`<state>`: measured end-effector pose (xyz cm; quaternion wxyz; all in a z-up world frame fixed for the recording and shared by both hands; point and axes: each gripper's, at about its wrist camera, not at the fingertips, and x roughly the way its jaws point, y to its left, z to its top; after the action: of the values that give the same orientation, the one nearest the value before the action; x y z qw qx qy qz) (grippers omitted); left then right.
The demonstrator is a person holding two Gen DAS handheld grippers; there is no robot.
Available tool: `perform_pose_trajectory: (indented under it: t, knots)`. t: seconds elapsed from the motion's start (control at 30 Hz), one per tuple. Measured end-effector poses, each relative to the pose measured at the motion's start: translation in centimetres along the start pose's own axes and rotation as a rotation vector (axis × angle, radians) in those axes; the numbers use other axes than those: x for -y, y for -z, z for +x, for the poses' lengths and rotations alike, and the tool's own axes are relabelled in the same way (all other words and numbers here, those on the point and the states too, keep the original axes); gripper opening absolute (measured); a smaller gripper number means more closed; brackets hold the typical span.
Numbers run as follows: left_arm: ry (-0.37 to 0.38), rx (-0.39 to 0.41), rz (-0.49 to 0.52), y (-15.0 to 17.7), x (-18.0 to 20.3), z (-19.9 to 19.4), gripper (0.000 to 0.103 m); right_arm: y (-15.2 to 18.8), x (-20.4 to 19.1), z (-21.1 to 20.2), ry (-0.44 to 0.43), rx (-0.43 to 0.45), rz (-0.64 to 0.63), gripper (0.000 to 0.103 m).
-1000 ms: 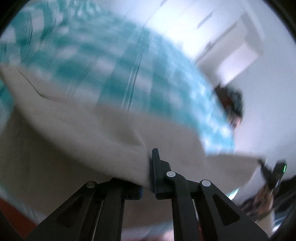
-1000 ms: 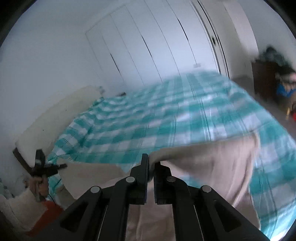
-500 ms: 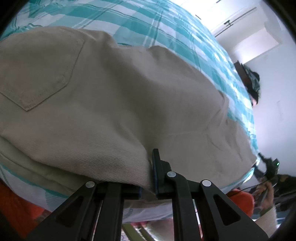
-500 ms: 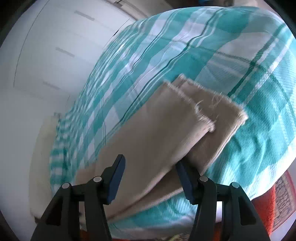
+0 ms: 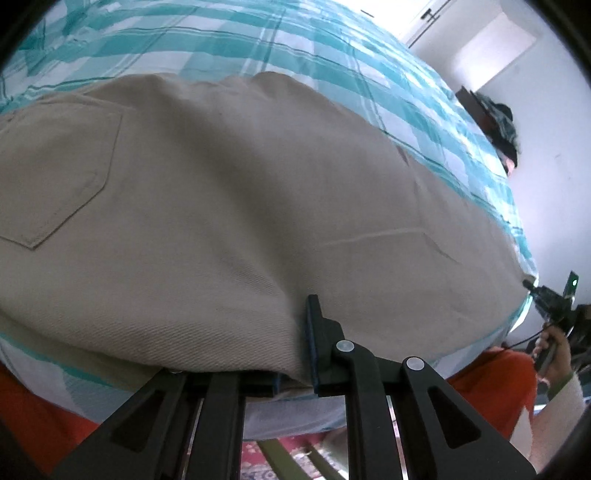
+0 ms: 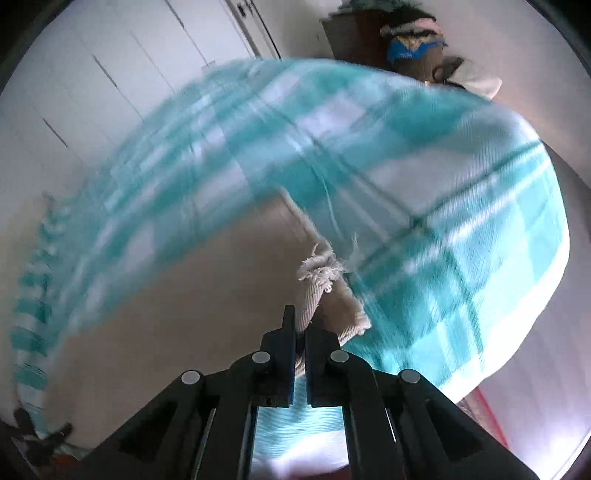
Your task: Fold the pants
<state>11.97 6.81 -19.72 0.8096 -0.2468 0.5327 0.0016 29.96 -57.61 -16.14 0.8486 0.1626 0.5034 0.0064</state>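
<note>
Beige pants point(image 5: 258, 184) lie across the teal checked bedspread point(image 5: 295, 55), back pocket point(image 5: 55, 177) at the left. My left gripper point(image 5: 295, 354) sits at the near edge of the bed. Its jaws pinch a fold of the pants and are starting to open; the cloth hides the left finger. In the right wrist view the pants point(image 6: 166, 295) end in a frayed hem point(image 6: 321, 273). My right gripper point(image 6: 300, 325) is closing on it, the jaws nearly together with hem cloth between them. A hand point(image 5: 550, 343) holds the right gripper point(image 5: 554, 302) at the far right.
White wardrobe doors point(image 6: 110, 74) stand behind the bed. A dark cabinet piled with clothes point(image 6: 369, 33) stands at the bed's far corner, also in the left wrist view as the dark cabinet point(image 5: 495, 122). Red-orange floor covering point(image 5: 37, 406) lies below the bed's edge.
Both grippers came down and the pants, lifted a second ago, now lie on the bed. The right gripper opened around the leg ends, then closed on the frayed hem.
</note>
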Motion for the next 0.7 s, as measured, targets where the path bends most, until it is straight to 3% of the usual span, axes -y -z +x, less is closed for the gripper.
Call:
perform_pose_trajectory:
  t: [0.07,0.1,0.17,0.2,0.23,0.37,0.4,0.53,0.63,0.7]
  knots:
    - [0.001,-0.012,-0.010,-0.1,-0.2,-0.4,0.017,0.2,-0.2,-0.2,0.013,0.023,0.000,0.010]
    - [0.003,-0.024,-0.020,-0.1,-0.3,-0.6,0.018,0.3,0.1,-0.6,0.011,0.033,0.008,0.020]
    - [-0.001,-0.042,-0.026,0.4,-0.6,-1.7,0.034,0.1,0.7,-1.6,0.012,0.049,0.020,0.045]
    - [-0.012,-0.046,-0.018,0.6,-0.7,-2.4,0.039,0.1,1.1,-2.3,0.032,0.069,0.020,0.064]
    - [-0.029,-0.047,-0.006,1.1,-0.7,-3.5,0.047,0.4,1.0,-2.7,0.065,0.088,0.019,0.073]
    - [-0.135,0.030,0.009,2.5,-0.9,-7.7,0.060,1.3,1.5,-7.1,0.289,0.234,-0.002,0.073]
    - [-0.140,0.068,0.010,2.3,-0.9,-8.6,0.060,1.5,1.1,-7.7,0.291,0.252,-0.014,0.073]
    - [-0.164,0.170,0.010,-0.1,-1.0,-9.1,0.070,1.4,-2.9,-8.8,0.166,0.291,-0.146,0.073]
    - [-0.234,0.222,0.057,-2.4,-0.9,-6.9,0.071,0.9,-6.8,-6.2,0.105,0.208,-0.297,0.073]
    - [-0.310,0.189,0.087,-2.8,-1.3,-4.6,0.067,1.0,-8.5,-3.2,0.098,0.111,-0.374,0.073]
